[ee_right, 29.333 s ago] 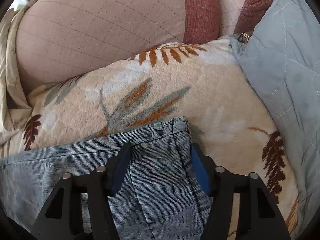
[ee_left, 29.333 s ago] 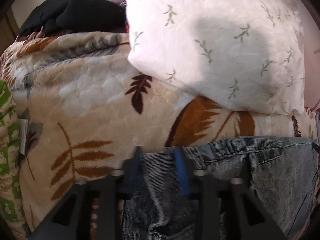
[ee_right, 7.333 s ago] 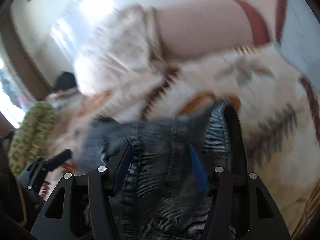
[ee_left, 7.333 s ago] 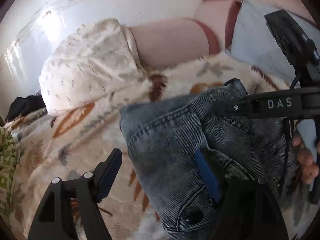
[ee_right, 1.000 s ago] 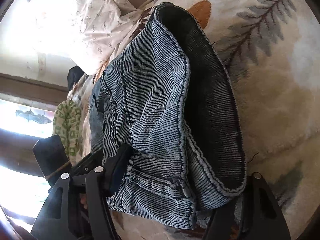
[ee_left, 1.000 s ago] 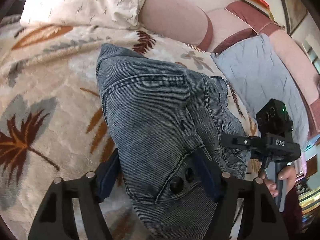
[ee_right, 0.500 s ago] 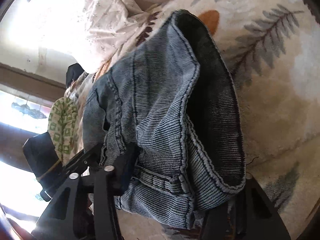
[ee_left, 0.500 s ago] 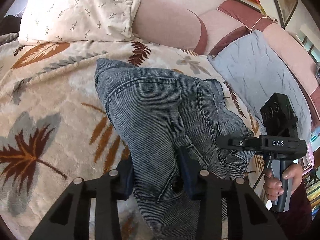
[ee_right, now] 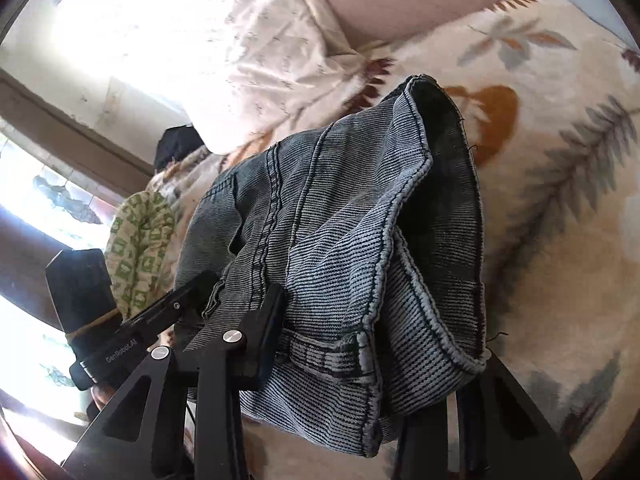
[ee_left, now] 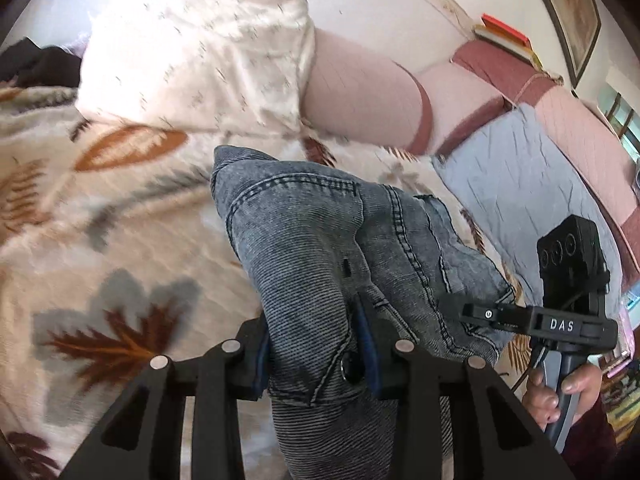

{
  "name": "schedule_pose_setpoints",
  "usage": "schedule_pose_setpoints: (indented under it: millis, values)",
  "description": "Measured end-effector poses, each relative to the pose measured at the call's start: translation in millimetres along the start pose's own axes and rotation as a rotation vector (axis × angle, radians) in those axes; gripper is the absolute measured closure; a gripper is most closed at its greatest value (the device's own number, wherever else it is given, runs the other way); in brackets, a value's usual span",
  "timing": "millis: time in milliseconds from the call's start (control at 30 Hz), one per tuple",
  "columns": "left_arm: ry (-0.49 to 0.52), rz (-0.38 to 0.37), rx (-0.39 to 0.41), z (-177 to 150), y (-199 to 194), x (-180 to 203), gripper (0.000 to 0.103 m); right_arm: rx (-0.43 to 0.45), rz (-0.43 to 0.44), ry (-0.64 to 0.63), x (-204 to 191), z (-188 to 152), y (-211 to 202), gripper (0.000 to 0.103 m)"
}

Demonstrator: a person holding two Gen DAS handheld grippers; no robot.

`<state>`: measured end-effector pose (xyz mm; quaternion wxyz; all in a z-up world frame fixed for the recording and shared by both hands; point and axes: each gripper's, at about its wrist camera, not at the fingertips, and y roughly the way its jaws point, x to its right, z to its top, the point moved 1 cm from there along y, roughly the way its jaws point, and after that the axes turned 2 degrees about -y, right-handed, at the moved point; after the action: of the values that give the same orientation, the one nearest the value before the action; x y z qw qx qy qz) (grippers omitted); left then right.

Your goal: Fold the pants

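On the bed's leaf-print blanket [ee_left: 120, 248], the pants [ee_left: 320, 248] sit as a thick folded bundle, partly lifted at the near end where both grippers have hold of them. Denim like this looks fairly heavy and limp: stiff along the seams and waistband, floppy in the open panels, rough enough not to slip. The best hold is probably on those doubled, stitched edges, taking all layers at once so the fold does not slide apart.

In the left wrist view the left gripper [ee_left: 316, 340] is pinching the waistband end near the button, blue pads pressed into the cloth on both sides, with the bundle running away from it toward 12 o'clock. The right gripper [ee_left: 452, 304] comes in from 3 o'clock and meets the pants' edge there.

In the right wrist view the right gripper [ee_right: 372, 344] has one finger [ee_right: 264, 328] against the denim by a belt loop; the other finger is hidden under the hem layers, so I judge it clamped on the pants but cannot see the full grip. From it the pants spread toward 12 o'clock, their open hem toward 1. A pillow [ee_left: 200, 52] lies beyond, well apart.
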<state>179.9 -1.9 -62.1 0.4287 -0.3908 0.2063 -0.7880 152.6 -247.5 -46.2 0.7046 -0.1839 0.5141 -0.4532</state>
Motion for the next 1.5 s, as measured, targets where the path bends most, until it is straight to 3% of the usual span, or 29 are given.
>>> schedule_pose_setpoints:
  millis: [433,933,1500]
  values:
    - [0.032,0.193,0.195,32,-42,-40,0.065,0.128,0.085,-0.129,-70,15,43,0.067]
    - [0.013,0.3,0.155,32,-17,-63,0.065,0.103,0.065,-0.153,-64,21,87,0.067]
    - [0.017,0.344,0.13,25,-5,-68,0.065,0.077,0.017,-0.178,-63,23,102,0.067]
